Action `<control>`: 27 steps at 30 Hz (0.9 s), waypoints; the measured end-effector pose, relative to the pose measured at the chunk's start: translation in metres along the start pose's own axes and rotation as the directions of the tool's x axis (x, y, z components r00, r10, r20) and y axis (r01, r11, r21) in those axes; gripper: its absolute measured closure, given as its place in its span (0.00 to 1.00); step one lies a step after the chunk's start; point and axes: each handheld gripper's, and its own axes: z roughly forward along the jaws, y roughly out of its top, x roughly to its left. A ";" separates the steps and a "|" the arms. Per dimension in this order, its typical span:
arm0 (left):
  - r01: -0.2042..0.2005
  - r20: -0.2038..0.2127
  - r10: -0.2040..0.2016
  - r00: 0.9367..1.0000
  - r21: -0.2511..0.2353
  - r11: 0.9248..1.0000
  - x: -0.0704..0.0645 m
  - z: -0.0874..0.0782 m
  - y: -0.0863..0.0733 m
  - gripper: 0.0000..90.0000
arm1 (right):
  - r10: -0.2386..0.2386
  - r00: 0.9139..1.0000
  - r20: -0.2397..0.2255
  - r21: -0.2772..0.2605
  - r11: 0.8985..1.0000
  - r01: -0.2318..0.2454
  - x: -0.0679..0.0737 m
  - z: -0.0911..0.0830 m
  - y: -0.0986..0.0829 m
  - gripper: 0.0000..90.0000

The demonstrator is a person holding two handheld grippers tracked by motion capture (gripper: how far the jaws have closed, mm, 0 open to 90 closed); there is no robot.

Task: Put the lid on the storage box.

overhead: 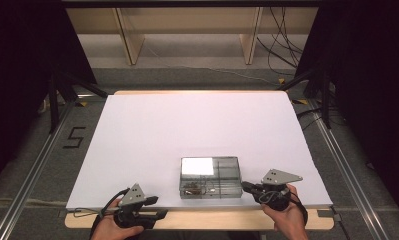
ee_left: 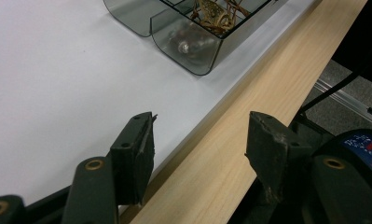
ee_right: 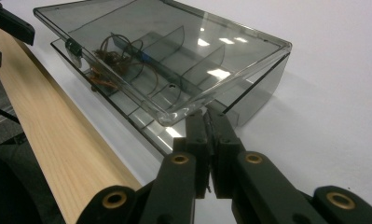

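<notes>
A smoky clear compartment box (overhead: 210, 177) sits on the white table top near the front edge. Its hinged lid (ee_right: 165, 51) is tilted up a little off the base (ee_right: 260, 91). Coppery wire parts (ee_right: 111, 60) lie in the compartments at one end, and they are also seen in the left gripper view (ee_left: 216, 14). My right gripper (ee_right: 207, 114) is shut, its tips wedged at the lid's raised rim on the box's right side (overhead: 244, 186). My left gripper (ee_left: 200, 126) is open and holds nothing. It hovers over the table's front edge, left of the box (overhead: 159, 207).
The white sheet (overhead: 202, 125) covers the table, and a bare wooden strip (overhead: 212, 220) runs along the front. Metal rails and black stands flank the table. Cables (overhead: 282, 40) trail on the floor beyond the far edge.
</notes>
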 end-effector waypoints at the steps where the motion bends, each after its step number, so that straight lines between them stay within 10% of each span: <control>1: 0.023 0.002 -0.023 1.000 0.003 1.000 -0.001 0.000 -0.001 0.46 | -0.014 1.000 0.005 -0.007 1.000 0.014 -0.001 0.001 0.000 0.98; 17: -0.024 0.008 0.024 1.000 0.028 0.999 0.001 0.000 0.000 0.46 | -0.010 1.000 -0.002 0.017 1.000 0.011 -0.001 0.000 -0.005 0.98; 27: 0.017 0.010 -0.017 1.000 0.013 1.000 -0.002 0.002 -0.001 0.46 | -0.017 0.999 -0.038 0.046 0.999 0.018 -0.004 0.004 -0.007 0.98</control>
